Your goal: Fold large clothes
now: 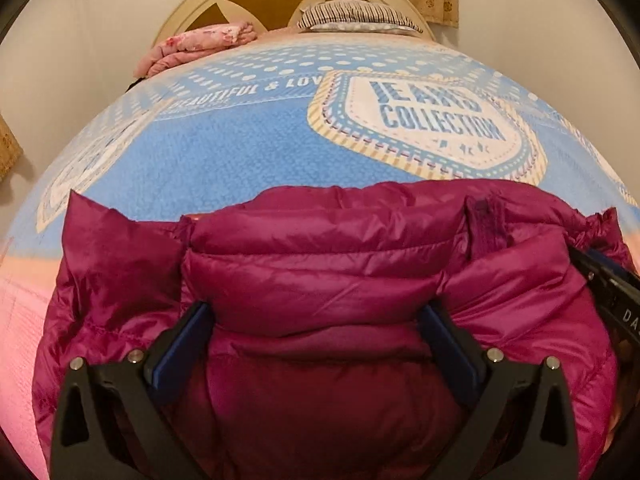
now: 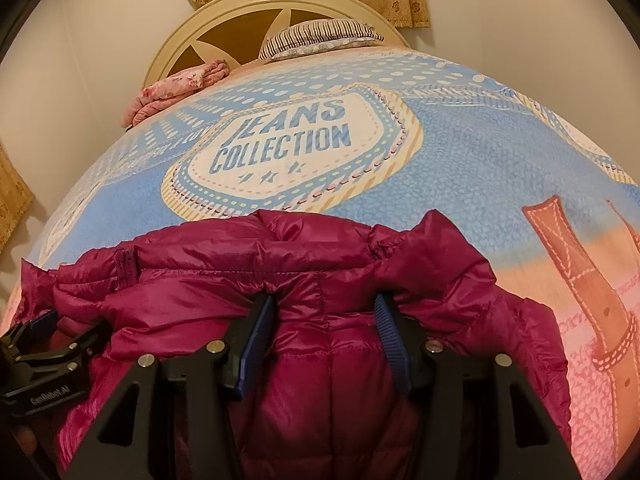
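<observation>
- Left wrist view: a magenta puffer jacket [image 1: 320, 264] of glossy, quilted nylon lay bunched at the near edge of the bed, its padded bands puffed into soft ridges.
- The left gripper [image 1: 316, 320] had its black jaws with ribbed blue pads spread wide, a thick fold of the jacket filling the gap and touching both pads; whether it was pinched firm I could not tell.
- Beyond lay a fleecy blue blanket [image 1: 248, 148] printed with a white badge, then a striped pillow [image 1: 356, 16] and a rounded cream headboard [image 1: 208, 0].
- Right wrist view: the right gripper [image 2: 326, 320] stood with jaws narrower, pressed against a puffy roll of the jacket [image 2: 248, 264] between its blue ridged pads.
- The left gripper [image 2: 44, 344] showed at the lower left, half sunk in the fabric.
- A pink floral quilt [image 2: 176, 84] lay crumpled by the headboard [image 2: 224, 20].
</observation>
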A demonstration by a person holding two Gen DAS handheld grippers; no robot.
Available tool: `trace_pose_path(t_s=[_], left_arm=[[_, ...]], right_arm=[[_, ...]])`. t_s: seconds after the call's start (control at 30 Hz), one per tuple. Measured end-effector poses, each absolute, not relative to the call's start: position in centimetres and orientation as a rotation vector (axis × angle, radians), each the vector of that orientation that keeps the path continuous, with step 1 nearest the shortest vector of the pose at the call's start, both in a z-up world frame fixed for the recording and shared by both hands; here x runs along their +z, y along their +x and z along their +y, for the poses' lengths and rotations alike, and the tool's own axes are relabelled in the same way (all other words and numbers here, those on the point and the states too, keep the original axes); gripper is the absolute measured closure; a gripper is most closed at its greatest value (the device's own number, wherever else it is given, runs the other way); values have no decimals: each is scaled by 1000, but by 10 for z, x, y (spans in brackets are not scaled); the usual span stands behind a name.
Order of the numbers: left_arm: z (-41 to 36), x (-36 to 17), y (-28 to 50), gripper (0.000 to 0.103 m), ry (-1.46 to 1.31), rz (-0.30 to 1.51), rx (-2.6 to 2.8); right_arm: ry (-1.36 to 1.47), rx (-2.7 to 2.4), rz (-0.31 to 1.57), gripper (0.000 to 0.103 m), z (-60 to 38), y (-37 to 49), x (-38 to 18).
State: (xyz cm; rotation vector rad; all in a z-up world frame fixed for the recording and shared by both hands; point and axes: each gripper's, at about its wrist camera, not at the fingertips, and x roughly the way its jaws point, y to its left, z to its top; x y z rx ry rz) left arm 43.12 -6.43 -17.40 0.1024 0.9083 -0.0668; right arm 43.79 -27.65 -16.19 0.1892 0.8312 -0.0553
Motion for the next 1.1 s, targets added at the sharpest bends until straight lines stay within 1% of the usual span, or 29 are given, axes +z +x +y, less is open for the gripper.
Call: trace_pose_path(t_s=[0.1,0.17,0.2,0.23,0.3,0.4,0.53,0.8,0.97,1.1], left_arm=[[-63,-174,433,0,89,914,-71],[-63,-175,434,0,87,915,-71],[-64,-173,433,0,87,915,-70],[-64,-173,433,0,88,916,-71],[-63,-173,432,0,85,916,-72],[-62,-174,432,0,74,916,-77],[-62,-174,432,0,67,917,-79],[-54,-169,429,0,32,925,-106],[-38,-142,403,0,11,867,-132],[-5,-108,353,0,21,751,-135]], right_arm=[[183,-74,823,48,-275,431,-153],[262,-69,796,48,-273,416,-139],[324,-42,763,46,-269,404,-130],[328,-32,752,44,-262,400,-126],[266,-14,723,42,-237,389,-119],[231,1,733,42,-215,387,-132],[295,-15,774,42,-225,395,-153],[306,1,772,41,-227,395,-161],[281,4,788,38,-223,399,-163],[270,12,790,35,-221,398,-163]])
